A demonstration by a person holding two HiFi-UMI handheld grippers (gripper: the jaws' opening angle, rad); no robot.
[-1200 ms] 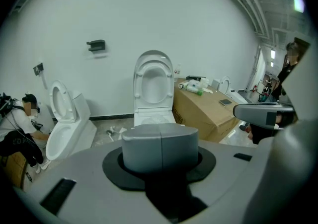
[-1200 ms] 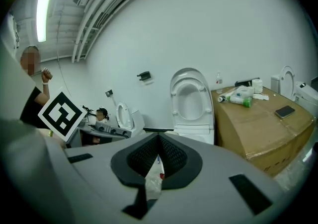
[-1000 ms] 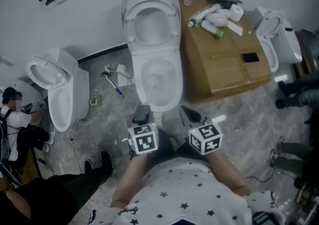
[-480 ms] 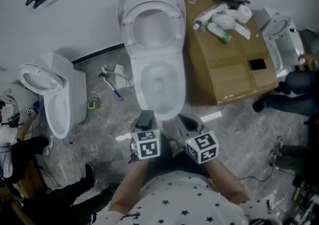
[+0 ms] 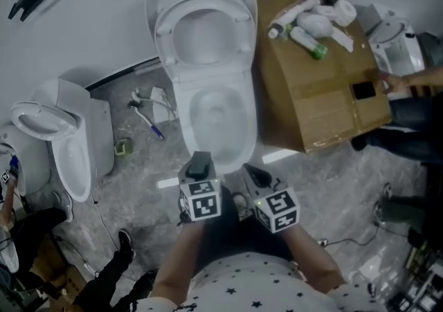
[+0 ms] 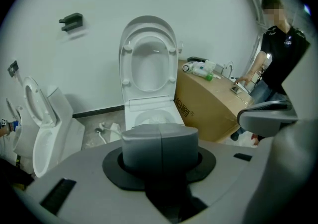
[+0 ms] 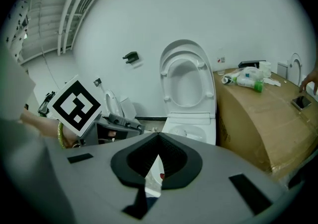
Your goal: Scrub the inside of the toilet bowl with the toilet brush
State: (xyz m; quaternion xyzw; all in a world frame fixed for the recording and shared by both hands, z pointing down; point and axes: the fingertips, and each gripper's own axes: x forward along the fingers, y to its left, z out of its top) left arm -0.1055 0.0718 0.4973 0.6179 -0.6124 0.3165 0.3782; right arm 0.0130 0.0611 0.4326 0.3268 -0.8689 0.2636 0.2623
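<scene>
Head view puts the open toilet (image 5: pixel 208 84) at centre, lid and seat raised against the wall and the bowl straight ahead of both grippers. A big cardboard box (image 5: pixel 325 96) stands at its right, with bottles on top, and a second toilet (image 5: pixel 69 151) stands at the left.

The left gripper (image 5: pixel 201 160) sits just short of the bowl's front rim. Its fingers (image 6: pixel 144 146) are clenched on nothing, pressed flat together. The right gripper (image 5: pixel 252 173) is beside it, its fingers (image 7: pixel 174 156) also closed at the tips and empty.

What looks like the brush (image 5: pixel 147 118) lies on the floor left of the toilet, near the wall and not yet picked up. It is ahead and to the left of the left gripper, which is the nearer one. Its long axis runs diagonally, with the head toward the wall and the blue handle end toward the person, so a reach forward and left would probably meet the handle first.

Compared with a second ago, the toilet fills more of the head view, while the brush has stayed where it was and both grippers remain low and closed.
</scene>
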